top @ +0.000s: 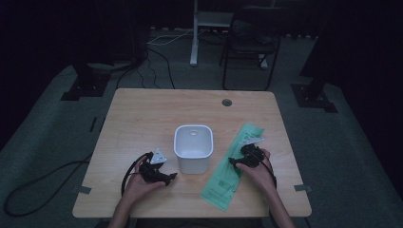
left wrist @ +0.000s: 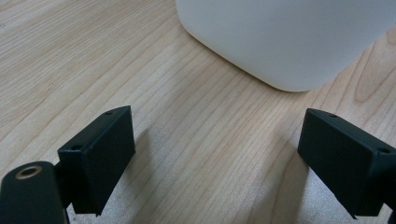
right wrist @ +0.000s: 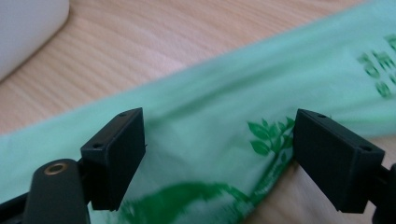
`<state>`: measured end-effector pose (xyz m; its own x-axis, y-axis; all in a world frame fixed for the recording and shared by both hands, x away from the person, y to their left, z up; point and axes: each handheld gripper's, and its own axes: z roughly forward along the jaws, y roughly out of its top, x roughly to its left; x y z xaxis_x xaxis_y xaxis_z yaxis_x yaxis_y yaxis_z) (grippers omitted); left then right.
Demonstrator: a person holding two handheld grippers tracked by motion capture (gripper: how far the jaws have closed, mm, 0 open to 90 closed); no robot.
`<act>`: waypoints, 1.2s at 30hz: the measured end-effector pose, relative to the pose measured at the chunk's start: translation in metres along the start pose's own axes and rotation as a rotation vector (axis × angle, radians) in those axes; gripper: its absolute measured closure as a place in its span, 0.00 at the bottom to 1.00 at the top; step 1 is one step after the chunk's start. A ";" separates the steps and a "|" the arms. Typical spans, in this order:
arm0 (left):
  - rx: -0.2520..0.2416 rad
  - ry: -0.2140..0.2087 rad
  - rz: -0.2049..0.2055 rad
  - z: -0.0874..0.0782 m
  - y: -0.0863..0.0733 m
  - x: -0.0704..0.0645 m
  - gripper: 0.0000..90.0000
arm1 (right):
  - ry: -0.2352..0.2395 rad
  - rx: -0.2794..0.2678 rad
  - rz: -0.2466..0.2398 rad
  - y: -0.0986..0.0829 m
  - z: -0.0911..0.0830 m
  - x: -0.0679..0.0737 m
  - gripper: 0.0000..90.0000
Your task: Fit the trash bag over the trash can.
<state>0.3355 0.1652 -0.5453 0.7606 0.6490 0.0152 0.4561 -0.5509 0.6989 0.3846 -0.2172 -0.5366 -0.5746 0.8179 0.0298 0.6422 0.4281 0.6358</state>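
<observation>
A white square bin stands at the middle of the wooden table. A flat green plastic bag lies to its right, running from the front toward the back right. My left gripper rests low on the table just left of the bin, open, with bare wood between its jaws; the bin's white wall is just ahead of it. My right gripper hovers over the bag, open, its jaws straddling the green film with printed leaves.
A round cable hole sits near the table's far edge. Black cables trail off the table's left side onto the floor. A folding chair and stand legs are beyond the table in the dark room.
</observation>
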 end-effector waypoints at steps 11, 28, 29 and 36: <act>0.000 0.000 0.000 0.000 0.000 0.000 0.13 | -0.003 0.020 0.028 -0.020 -0.019 -0.005 0.21; 0.001 0.000 0.000 0.000 0.000 0.000 0.13 | 0.019 0.011 0.091 0.033 0.023 0.023 0.19; 0.001 0.000 0.000 0.000 0.000 0.000 0.13 | 0.010 0.015 0.092 0.036 0.026 0.026 0.19; 0.000 0.000 0.000 0.000 0.000 0.000 0.13 | -0.055 0.034 0.022 0.042 0.032 0.034 0.24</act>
<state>0.3355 0.1652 -0.5453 0.7604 0.6493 0.0154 0.4562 -0.5508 0.6989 0.4081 -0.1591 -0.5341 -0.5320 0.8468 0.0008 0.6718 0.4215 0.6091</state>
